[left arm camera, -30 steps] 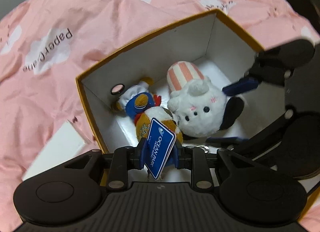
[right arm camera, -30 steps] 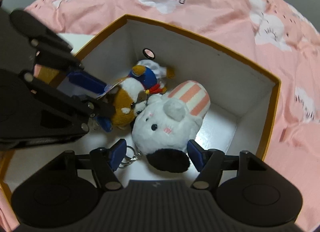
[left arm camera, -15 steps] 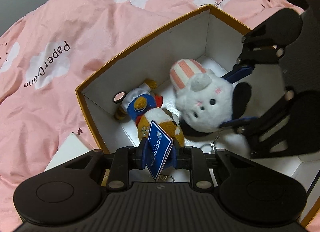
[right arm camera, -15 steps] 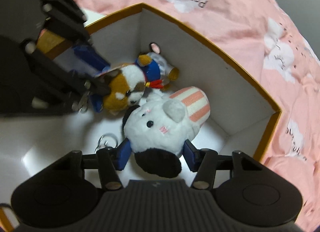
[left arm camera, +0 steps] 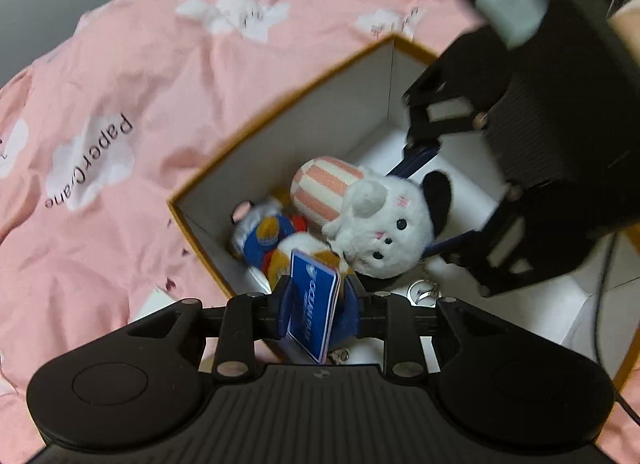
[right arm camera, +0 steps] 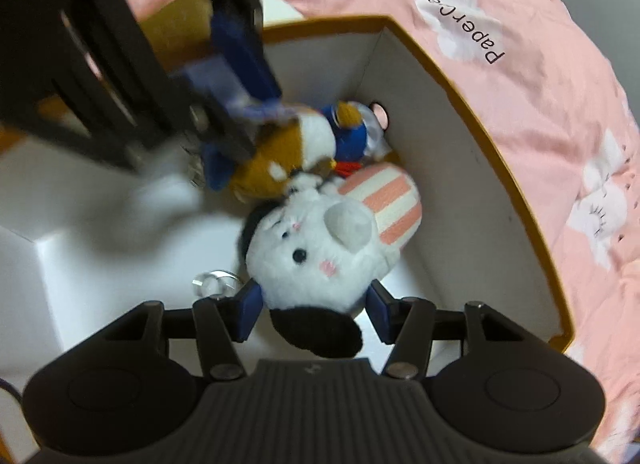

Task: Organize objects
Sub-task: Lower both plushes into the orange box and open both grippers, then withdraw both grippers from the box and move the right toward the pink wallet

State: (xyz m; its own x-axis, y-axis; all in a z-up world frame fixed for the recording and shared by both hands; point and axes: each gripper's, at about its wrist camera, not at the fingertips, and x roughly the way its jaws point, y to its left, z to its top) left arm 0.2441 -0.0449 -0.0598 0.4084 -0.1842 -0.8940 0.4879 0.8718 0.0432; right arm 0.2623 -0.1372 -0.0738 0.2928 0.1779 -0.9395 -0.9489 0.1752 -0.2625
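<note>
An orange-rimmed white box [left arm camera: 280,104] [right arm camera: 460,76] holds two plush toys. My right gripper [right arm camera: 314,304] [left arm camera: 430,200] is shut on the white plush toy [right arm camera: 320,260] [left arm camera: 384,232] with black ears and a pink-striped hat, its pads pressing both sides of the head. A brown, white and blue plush toy [left arm camera: 268,236] [right arm camera: 304,144] lies in the box's corner beside it. My left gripper [left arm camera: 319,296] [right arm camera: 240,136] has that toy's blue tag [left arm camera: 312,304] between its pads, and its jaws are opening.
The box sits on a pink bedspread [left arm camera: 120,104] [right arm camera: 520,64] printed with white clouds. A metal key ring [right arm camera: 216,282] [left arm camera: 424,292] lies on the box floor near the white toy. The two grippers are close together inside the box.
The right gripper's jaws closed onto the white plush toy and the gripper rolled, turning the toy. The left gripper kept the blue tag between its pads.
</note>
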